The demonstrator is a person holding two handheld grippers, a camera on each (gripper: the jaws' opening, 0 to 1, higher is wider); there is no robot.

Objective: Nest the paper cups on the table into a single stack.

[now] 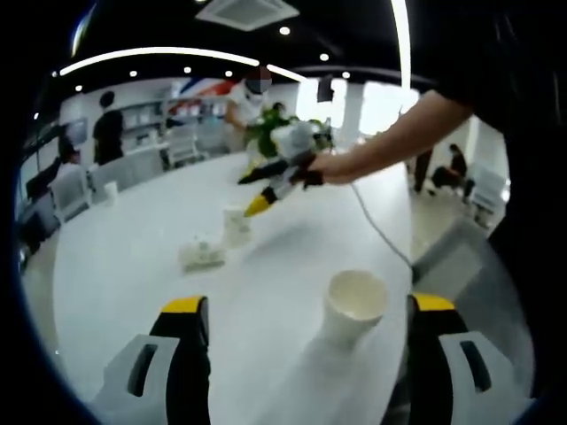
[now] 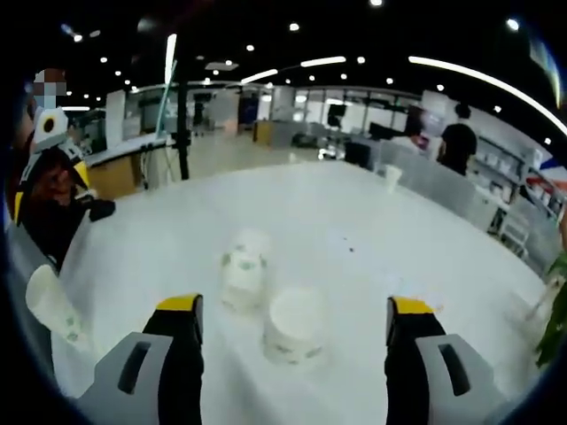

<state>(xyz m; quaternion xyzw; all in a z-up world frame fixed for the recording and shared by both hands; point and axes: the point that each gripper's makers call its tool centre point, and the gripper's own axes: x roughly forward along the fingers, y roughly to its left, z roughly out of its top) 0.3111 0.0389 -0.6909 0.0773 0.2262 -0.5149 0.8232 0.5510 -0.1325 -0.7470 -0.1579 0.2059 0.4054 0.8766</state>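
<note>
Two cups [image 2: 244, 266] [image 2: 294, 326] are showing unreadable green print; we are holding left gripper [image 1: 306, 332] and right gripper [image 2: 292, 332] wide, gripping nothing.

Left tongs [image 1: 306, 332] spread wide, empty, around upright paper cup [image 1: 354, 305] on white counter [image 1: 133, 274]. Beyond: right tongs [image 1: 257, 205] above second cup [image 1: 236, 225]; toppled cup [image 1: 202, 253] beside.

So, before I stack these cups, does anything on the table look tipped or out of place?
Yes. In the right gripper view one white paper cup lies on its side on the white table, beside an upside-down white paper cup. Nothing looks spilled or torn.
</note>
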